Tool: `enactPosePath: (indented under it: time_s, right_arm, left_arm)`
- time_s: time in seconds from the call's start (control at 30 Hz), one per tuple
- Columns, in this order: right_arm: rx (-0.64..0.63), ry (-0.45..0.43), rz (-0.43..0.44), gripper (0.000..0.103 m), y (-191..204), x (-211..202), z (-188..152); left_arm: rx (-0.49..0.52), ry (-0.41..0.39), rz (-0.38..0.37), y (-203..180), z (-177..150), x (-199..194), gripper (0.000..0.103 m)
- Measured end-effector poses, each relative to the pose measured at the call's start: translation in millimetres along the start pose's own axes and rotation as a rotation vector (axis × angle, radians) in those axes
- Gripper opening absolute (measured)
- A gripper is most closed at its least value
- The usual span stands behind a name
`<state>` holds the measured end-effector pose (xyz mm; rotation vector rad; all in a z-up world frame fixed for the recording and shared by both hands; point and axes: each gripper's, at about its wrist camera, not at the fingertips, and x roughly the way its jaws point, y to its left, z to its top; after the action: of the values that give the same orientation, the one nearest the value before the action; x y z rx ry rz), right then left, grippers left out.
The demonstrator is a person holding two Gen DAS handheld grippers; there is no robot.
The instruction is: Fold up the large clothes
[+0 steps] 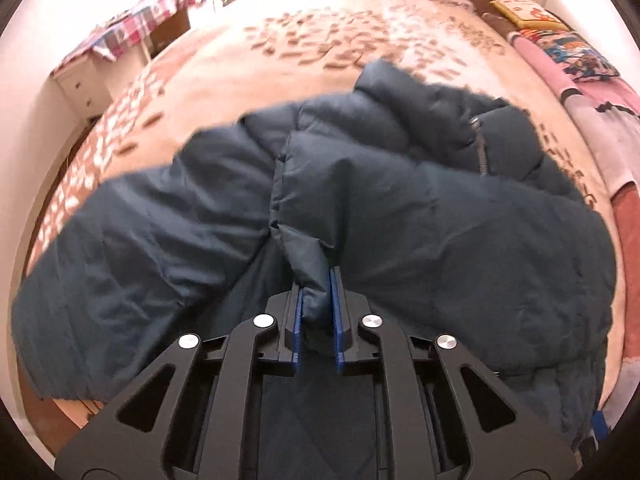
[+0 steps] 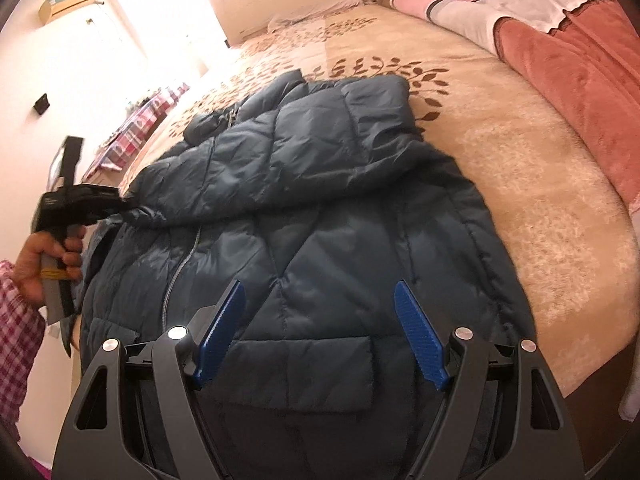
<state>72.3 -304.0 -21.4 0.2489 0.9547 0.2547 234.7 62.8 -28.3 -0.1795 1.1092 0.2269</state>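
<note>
Left gripper (image 1: 317, 280) is clamped on a bunched fold of the dark blue puffer jacket (image 1: 400, 208), its 2 blue pads (image 1: 335, 312) pinching the fabric between them. In the right wrist view the same left gripper (image 2: 120, 204) shows at the left edge, held by the person's left hand (image 2: 44, 260) with a pink checked cuff, nose touching the jacket's (image 2: 320, 216) sleeve end and pulling it across the chest. Right gripper (image 2: 320, 312) hangs over the lower front of the jacket with its jaws spread wide, blue pads (image 2: 420, 340) apart, nothing between them; whether the tips touch the fabric I cannot tell. Flap pocket (image 2: 304, 372) sits right under it, zipper (image 2: 180, 276) just to the left. Jacket lies front-up on the bed (image 2: 520, 184), a beige leaf-print cover, hood end farthest from the camera. Folded pink and rust blankets (image 2: 560, 52) are stacked along the far right edge. Checked cloth (image 1: 132, 28) covers a white dresser beside the bed.
</note>
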Motion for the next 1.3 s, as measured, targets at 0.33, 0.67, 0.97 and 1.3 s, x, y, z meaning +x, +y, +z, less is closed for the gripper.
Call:
enactPosePath:
  time_s: [0.33,0.67,0.97,1.3]
  right_arm:
    - [-0.056,0.022,0.002,0.076,22.9,2.8,-3.6]
    - [-0.103,0.046,0.004,0.076,48.7,4.5,-11.4]
    - [-0.144,0.052,0.009,0.076,67.4,0.8,-17.4]
    - [-0.19,0.081,0.003,0.076,88.5,4.8,-24.7]
  left_arm:
    - [-0.017,-0.036,-0.013,20.4,-19.5,-14.5,0.056]
    - [-0.044,-0.062,-0.058,52.5,-61.0,-47.0,0.058]
    - [-0.104,-0.095,-0.041,102.1,-93.5,-72.8,0.058]
    - [-0.226,-0.083,0.008,168.3,-124.7,-71.5,0.058]
